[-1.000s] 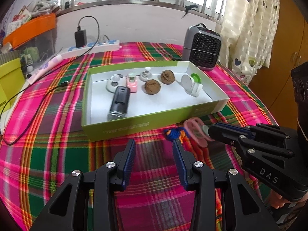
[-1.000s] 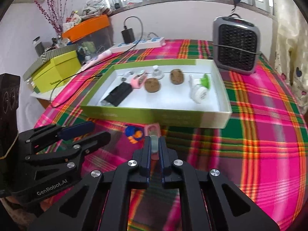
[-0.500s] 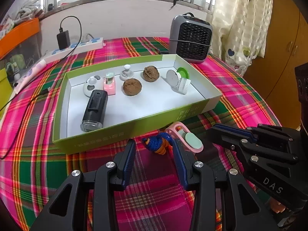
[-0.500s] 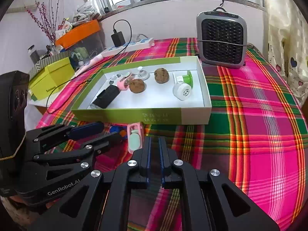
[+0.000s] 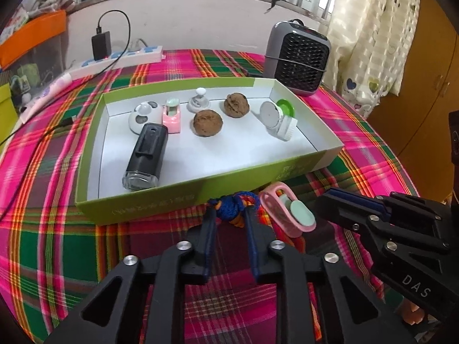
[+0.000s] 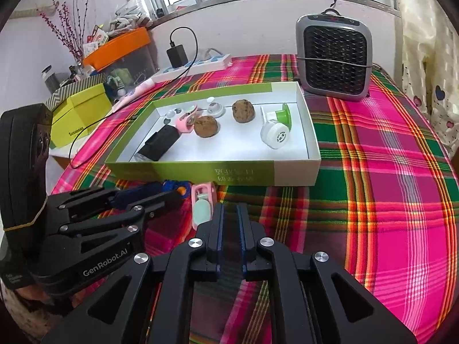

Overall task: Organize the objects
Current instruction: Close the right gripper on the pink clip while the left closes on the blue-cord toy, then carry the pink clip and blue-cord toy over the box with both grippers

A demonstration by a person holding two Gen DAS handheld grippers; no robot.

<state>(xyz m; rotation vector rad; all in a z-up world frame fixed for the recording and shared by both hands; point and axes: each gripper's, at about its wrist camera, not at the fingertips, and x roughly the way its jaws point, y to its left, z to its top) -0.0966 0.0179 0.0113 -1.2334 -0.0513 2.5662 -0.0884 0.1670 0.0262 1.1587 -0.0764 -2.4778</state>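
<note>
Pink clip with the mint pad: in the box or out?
Out. The pink clip lies on the tablecloth, just outside the green box front wall.

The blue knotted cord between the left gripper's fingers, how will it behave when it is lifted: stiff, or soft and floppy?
The blue cord looks like woven yarn tied in a knot, so it will probably squash and flop, not hold its shape. It seems small and light. The left gripper is closing around it. Its orange part may dangle, and a loose end could drag across the tablecloth.

The green box's (image 5: 178, 197) near wall blocks forward; plaid tablecloth (image 6: 387, 200) rightward lies open.
</note>
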